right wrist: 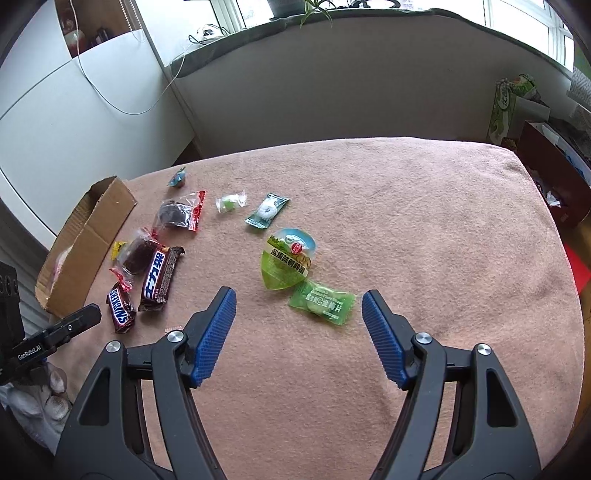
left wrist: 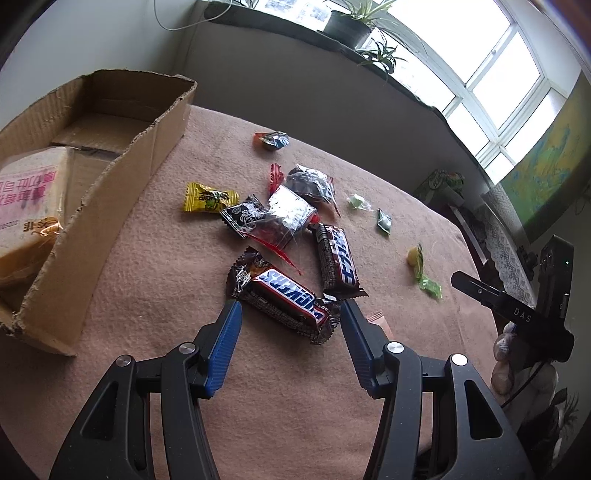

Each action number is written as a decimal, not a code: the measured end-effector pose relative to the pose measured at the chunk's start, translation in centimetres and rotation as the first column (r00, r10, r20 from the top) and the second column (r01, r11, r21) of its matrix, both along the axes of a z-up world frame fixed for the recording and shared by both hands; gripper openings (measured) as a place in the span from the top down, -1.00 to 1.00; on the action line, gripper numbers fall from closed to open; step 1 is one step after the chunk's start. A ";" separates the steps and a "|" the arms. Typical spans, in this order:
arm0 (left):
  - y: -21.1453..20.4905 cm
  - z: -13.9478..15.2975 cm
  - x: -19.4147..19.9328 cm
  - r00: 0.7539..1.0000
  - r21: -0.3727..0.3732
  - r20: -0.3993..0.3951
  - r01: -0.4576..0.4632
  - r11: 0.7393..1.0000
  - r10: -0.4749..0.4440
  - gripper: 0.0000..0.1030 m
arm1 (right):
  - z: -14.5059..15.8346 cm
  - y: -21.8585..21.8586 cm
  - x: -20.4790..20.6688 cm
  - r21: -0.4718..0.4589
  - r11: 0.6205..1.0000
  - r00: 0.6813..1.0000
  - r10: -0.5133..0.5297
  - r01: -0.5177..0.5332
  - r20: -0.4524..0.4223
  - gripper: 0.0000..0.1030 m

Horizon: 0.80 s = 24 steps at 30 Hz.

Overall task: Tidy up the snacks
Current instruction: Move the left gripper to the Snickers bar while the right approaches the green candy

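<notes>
The table (right wrist: 369, 192) is covered with a pinkish-brown fleece cloth reaching its far and right edges. Behind it stands a plain grey-white wall (right wrist: 332, 85), topped by a dark sill (left wrist: 295, 26) carrying potted plants (left wrist: 354, 22) with long narrow leaves. White-framed windows (left wrist: 491, 74) above the sill admit bright daylight. A white cable (right wrist: 110, 99) hangs down the white panel (right wrist: 74, 122) at left. Right of the table stand a green carton (right wrist: 508, 107) and a dark red box (right wrist: 554, 173). A green-and-yellow picture, possibly a map (left wrist: 546, 173), hangs by the window.
</notes>
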<state>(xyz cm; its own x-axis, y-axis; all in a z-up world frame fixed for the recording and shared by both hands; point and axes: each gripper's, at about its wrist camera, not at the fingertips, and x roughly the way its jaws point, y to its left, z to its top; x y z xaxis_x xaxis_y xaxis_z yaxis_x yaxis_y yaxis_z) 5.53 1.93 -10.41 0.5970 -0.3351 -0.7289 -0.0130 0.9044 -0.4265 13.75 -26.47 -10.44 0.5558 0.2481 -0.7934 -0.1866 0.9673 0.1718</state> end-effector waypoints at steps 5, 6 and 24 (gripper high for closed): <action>0.2 -0.6 0.5 1.000 0.011 -0.025 -0.012 1.000 0.012 -0.06 | -1.4 0.4 0.1 -0.064 0.998 1.000 0.021 -0.022 -0.011 -0.30; 0.1 -0.7 0.6 1.000 0.015 -0.027 -0.010 1.000 0.011 -0.06 | -1.7 0.4 0.2 -0.072 0.997 1.000 0.021 -0.022 -0.015 -0.28; -2.8 -1.3 3.0 1.000 0.180 -0.019 0.011 0.984 -0.008 -0.06 | -3.3 1.2 3.4 -0.155 0.971 0.983 0.180 -0.185 -0.043 -0.11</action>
